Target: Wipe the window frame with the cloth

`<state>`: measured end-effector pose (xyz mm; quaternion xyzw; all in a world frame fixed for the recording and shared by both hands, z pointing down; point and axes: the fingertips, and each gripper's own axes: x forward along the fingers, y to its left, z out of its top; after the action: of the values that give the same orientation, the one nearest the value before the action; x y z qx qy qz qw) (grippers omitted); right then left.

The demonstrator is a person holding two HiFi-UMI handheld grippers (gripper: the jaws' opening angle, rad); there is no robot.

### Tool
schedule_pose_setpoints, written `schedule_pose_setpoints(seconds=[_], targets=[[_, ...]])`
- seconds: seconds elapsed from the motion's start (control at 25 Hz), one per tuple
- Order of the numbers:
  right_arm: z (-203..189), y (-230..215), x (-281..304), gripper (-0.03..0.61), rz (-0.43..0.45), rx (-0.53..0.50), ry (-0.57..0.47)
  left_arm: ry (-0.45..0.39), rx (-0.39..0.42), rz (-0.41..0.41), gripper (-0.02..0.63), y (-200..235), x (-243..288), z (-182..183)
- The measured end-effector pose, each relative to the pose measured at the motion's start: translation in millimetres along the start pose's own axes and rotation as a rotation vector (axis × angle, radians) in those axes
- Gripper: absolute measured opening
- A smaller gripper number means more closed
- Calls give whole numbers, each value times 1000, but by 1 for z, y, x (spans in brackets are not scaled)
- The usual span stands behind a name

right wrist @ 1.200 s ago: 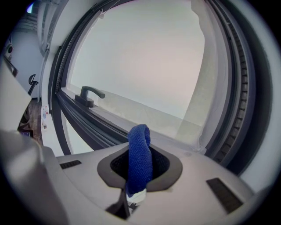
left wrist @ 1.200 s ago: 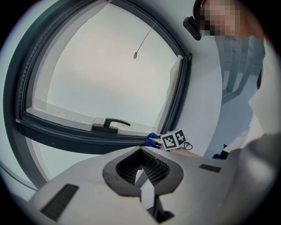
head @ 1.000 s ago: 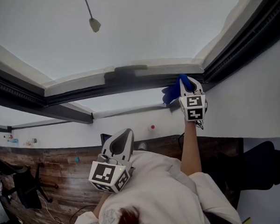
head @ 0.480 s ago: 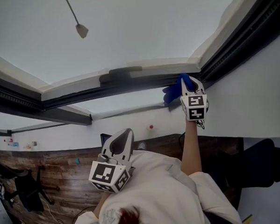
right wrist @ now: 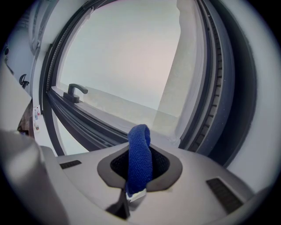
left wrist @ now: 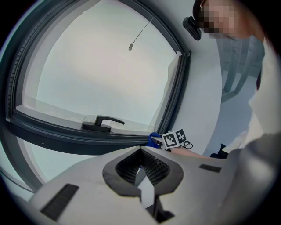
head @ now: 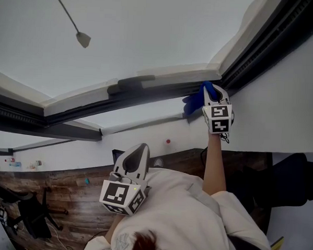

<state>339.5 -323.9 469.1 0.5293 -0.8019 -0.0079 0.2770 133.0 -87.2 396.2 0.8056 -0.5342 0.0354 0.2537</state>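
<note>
Two tools are in view, one in each hand. The right tool [head: 206, 93] is raised at arm's length to the window, and its jaws are clamped on the one cloth [head: 192, 104], a blue one. In the right gripper view a folded strip of the cloth [right wrist: 139, 154] stands up out of the closed jaws of that tool [right wrist: 134, 194]. It points at the corner where the lower rail of the dark frame [head: 84, 110] meets the upright on the right. From the head view the cloth lies against that rail just beside the corner, though whether it truly presses on it is hard to tell at this angle. The left tool [head: 138, 153] is held low, close to the person's chest and well apart from the window. Its jaws [left wrist: 145, 193] are together with nothing between them. The rail carries one dark handle [head: 131, 83], well to the left of the cloth. One thin cord with a small end piece [head: 82, 38] hangs across the pane. Each tool bears one marker cube, two in all. A wooden floor [head: 64, 195] shows beneath the window wall.
</note>
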Motion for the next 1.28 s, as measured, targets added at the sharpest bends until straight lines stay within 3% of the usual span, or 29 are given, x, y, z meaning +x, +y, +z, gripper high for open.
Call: schedule_pose_setpoints(seconds=[0.6,1.28], targets=[[-8,-19,-1,48,-57,4,28,-4,4,13,5,2,-1,2],[-15,-42,-3,48,-182,-163,118,-9,-5,53,5,11,-9,4]])
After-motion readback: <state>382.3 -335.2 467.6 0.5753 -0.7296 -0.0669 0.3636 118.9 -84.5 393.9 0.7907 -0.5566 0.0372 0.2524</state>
